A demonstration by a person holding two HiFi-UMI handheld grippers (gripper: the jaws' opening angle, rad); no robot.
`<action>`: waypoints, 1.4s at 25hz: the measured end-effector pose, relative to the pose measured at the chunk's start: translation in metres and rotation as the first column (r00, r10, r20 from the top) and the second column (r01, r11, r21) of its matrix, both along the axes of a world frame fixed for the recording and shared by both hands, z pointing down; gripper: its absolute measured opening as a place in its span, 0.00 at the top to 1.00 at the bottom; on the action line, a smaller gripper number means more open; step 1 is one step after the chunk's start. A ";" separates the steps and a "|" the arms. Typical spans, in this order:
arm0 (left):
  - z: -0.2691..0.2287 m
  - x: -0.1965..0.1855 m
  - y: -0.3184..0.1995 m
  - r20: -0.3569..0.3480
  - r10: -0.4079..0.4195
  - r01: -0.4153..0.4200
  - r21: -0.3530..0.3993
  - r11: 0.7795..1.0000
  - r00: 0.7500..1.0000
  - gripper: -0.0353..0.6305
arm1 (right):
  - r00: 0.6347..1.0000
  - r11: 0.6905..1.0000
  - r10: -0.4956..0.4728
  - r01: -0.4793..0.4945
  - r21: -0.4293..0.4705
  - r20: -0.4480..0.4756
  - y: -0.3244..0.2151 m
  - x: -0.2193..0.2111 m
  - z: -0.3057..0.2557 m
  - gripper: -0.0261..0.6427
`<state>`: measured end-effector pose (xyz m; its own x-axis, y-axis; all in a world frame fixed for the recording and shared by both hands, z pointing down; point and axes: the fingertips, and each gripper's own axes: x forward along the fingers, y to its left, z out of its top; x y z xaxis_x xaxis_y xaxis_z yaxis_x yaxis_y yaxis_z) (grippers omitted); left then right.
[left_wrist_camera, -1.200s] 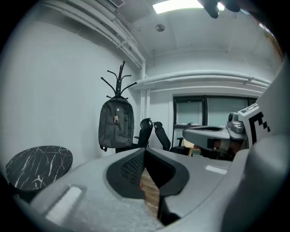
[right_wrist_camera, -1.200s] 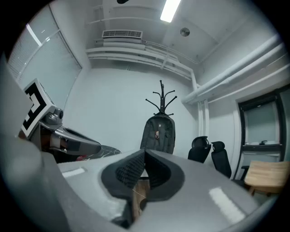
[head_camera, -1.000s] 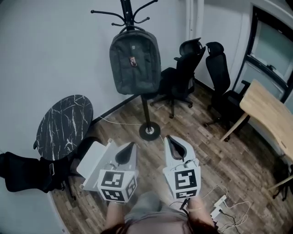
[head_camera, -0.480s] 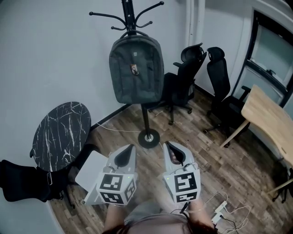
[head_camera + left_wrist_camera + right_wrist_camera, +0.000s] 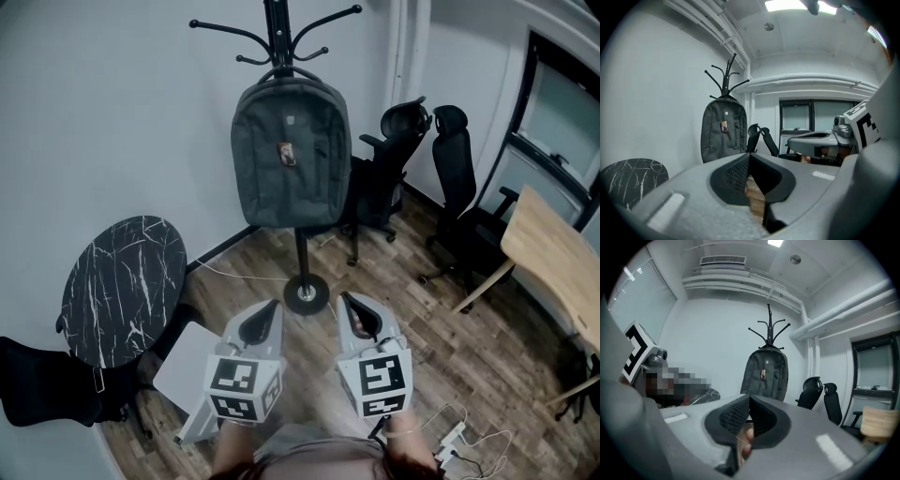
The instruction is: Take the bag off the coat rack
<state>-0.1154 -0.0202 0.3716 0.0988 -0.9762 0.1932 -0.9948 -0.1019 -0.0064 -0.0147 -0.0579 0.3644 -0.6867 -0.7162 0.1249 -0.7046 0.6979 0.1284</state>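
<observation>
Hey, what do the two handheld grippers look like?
Both the left gripper and right gripper are light grey, wedge-shaped plastic shells tapering to black textured pads. Each carries a cube with black-and-white square markers at its rear.

Round black marble table [image 5: 122, 286] by the wall; black office chair [image 5: 386, 173] beside another office chair [image 5: 459, 187]; wooden desk [image 5: 555, 258] at right; power strip [image 5: 448, 436] on wood floor [image 5: 487, 347].
</observation>
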 end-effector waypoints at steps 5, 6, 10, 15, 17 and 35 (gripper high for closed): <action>-0.003 -0.022 -0.019 0.021 0.001 -0.001 0.004 1.000 1.000 0.93 | 1.000 1.000 0.010 -0.010 0.017 -0.011 -0.015 -0.021 -0.005 0.96; -0.003 -0.026 -0.022 0.029 0.002 -0.002 0.003 1.000 1.000 0.93 | 1.000 1.000 0.012 -0.012 0.022 -0.012 -0.017 -0.025 -0.006 0.96; -0.005 -0.038 -0.032 0.029 0.019 -0.020 0.005 1.000 0.999 0.93 | 1.000 0.999 0.021 -0.020 0.050 -0.021 -0.025 -0.037 -0.011 0.96; -0.010 -0.050 -0.043 0.011 0.029 -0.029 0.028 0.999 1.000 0.93 | 0.999 0.996 0.038 -0.036 0.081 -0.028 -0.037 -0.050 -0.015 0.96; -0.010 -0.055 -0.047 0.006 0.028 -0.028 0.032 0.999 1.000 0.93 | 0.998 0.994 0.047 -0.044 0.098 -0.032 -0.041 -0.053 -0.017 0.96; -0.022 -0.092 -0.130 0.063 -0.010 0.006 0.064 0.998 0.998 0.93 | 0.995 0.979 0.096 -0.089 0.182 -0.029 -0.130 -0.067 -0.025 0.96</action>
<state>-0.2071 -0.1501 0.3497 0.0803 -0.9874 0.1366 -0.9930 -0.0912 -0.0757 -0.0815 -0.1884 0.3393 -0.6137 -0.7895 0.0121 -0.7573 0.5928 0.2740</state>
